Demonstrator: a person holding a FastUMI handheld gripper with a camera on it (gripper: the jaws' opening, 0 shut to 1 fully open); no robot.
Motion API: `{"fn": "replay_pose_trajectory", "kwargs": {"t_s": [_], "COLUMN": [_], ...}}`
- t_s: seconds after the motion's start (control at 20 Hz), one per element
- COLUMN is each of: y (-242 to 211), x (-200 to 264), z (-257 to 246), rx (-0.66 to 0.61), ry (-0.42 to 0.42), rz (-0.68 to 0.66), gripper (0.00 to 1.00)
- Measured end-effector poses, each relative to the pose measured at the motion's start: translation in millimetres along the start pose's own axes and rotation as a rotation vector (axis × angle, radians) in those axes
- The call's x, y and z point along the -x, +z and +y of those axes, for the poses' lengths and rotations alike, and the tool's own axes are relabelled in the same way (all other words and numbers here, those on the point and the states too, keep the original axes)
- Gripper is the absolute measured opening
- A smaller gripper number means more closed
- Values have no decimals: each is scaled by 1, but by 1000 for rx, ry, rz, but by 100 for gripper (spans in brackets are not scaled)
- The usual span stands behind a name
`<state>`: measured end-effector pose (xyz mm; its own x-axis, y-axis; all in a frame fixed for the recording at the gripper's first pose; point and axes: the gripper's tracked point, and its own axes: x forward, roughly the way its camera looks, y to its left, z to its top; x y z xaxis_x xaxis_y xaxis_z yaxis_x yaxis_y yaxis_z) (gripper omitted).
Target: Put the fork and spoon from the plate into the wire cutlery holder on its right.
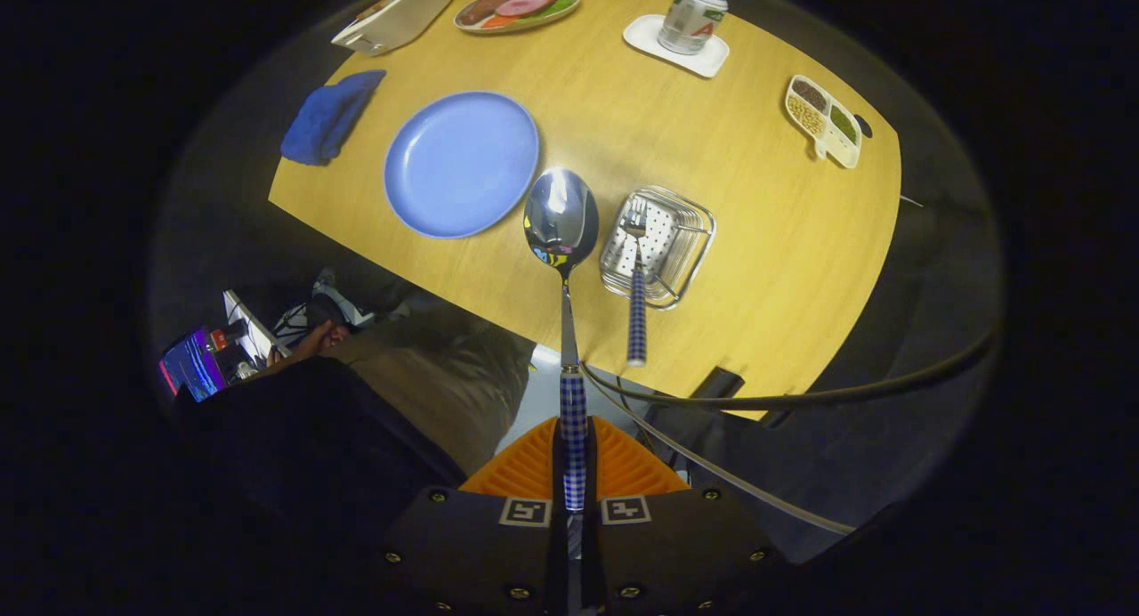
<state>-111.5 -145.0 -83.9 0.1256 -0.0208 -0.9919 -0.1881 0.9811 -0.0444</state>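
- The claw (pixel 574 474) is clamped on the spoon (pixel 562 233): both fingers press on its checkered handle, which runs straight forward between them.
- The grip sits low on the handle, so I judge the bowl end is kept free to go first into the holder.
- The spoon is held high above the surface (pixel 712 135), with its bowl seen between the blue plate (pixel 460 164) and the wire cutlery holder (pixel 658 244). It touches neither of them, as far as I can tell.
- The fork (pixel 636 287) is already in the holder, tines inside and its checkered handle leaning out over the near rim. So half of the task looks done.
- The plate is bare, which fits with the spoon being the last piece to move.
- The holder stands just on the right of the plate, so the way to go is short; the spoon needs to shift a little to the right and come down beside the fork.
- The spoon has a shiny metal bowl that mirrors the lamps, a thin neck and a handle with a blue and white check pattern. It looks smooth, so it may slip if the grip loosens.
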Motion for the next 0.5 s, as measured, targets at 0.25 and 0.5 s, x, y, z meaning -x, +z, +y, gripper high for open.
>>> {"fn": "replay_pose_trajectory", "kwargs": {"t_s": [0.25,0.5], "y": [-5,13], "x": [-10,-24], "z": [-38,-60], "rx": [29,46], "ry": [-52,-61], "rz": [128,247], "gripper": [6,6]}}
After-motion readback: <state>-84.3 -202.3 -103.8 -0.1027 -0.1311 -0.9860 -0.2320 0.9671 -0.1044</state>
